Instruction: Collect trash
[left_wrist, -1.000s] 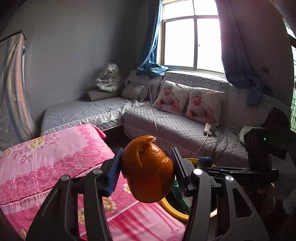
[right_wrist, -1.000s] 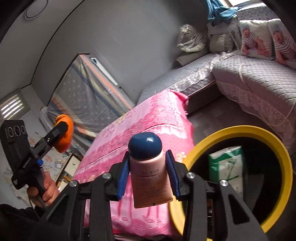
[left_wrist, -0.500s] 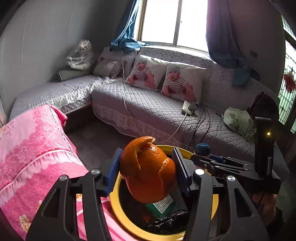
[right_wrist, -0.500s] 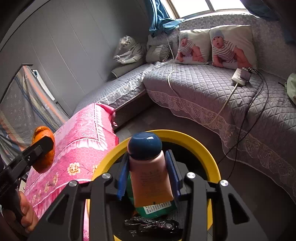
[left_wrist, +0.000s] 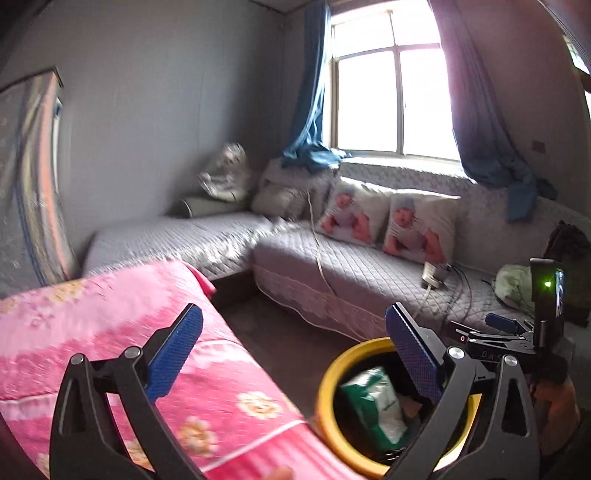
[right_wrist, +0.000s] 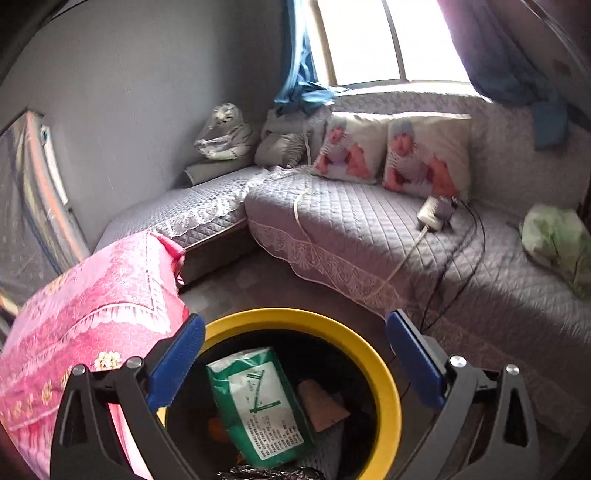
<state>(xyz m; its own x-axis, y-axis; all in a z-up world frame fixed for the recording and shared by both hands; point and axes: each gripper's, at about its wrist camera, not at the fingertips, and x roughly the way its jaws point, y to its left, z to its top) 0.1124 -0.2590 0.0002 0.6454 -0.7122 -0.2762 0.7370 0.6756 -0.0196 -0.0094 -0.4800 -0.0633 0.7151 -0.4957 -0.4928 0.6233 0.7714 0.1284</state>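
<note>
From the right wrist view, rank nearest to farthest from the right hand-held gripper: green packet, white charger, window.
1. Green packet: in the yellow-rimmed bin, just below the right hand-held gripper, whose empty jaws are opening.
2. White charger: on the sofa, right.
3. Window: far wall, top.

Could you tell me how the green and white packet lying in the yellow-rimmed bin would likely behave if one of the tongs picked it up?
The green and white packet looks like a soft plastic pouch with creased ends, so it would probably flex rather than stay stiff. Its glossy film may be somewhat slippery between the pads. It leans loosely on other rubbish inside the bin, so it likely lifts out freely and seems light.
</note>
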